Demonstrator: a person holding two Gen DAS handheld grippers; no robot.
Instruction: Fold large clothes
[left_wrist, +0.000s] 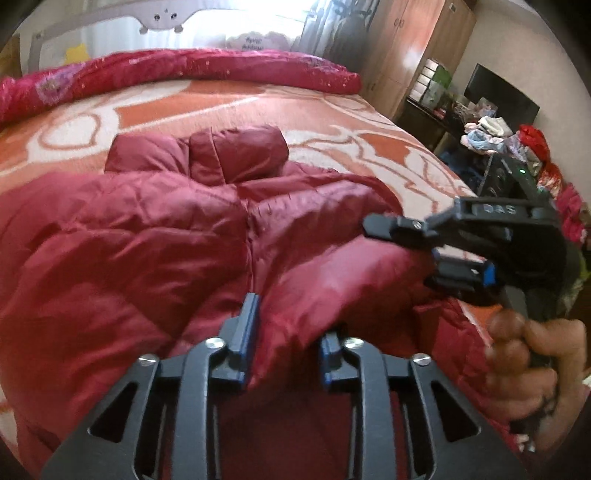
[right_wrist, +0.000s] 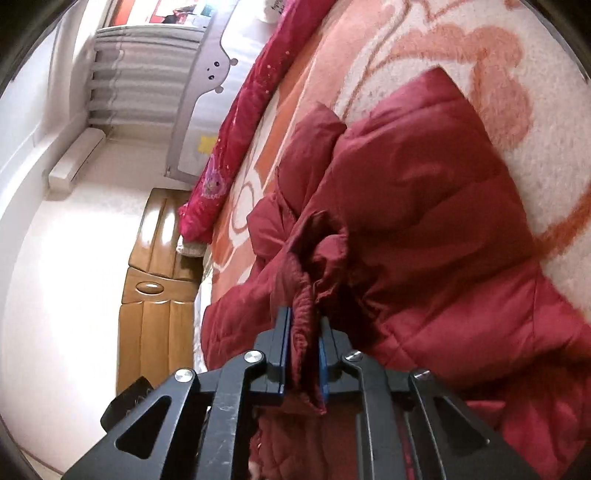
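Note:
A dark red puffer jacket lies spread on the bed, its hood at the far side. My left gripper is shut on a thick fold of the jacket, which bulges between its blue pads. My right gripper is shut on the jacket's ribbed cuff, with the sleeve stretching away over the bed. In the left wrist view the right gripper shows at the right, held by a hand over the jacket's edge.
The bed has an orange and white patterned blanket and a rolled pink-red quilt along its far side. A wooden headboard and a radiator stand beyond. A cluttered desk with a monitor stands right of the bed.

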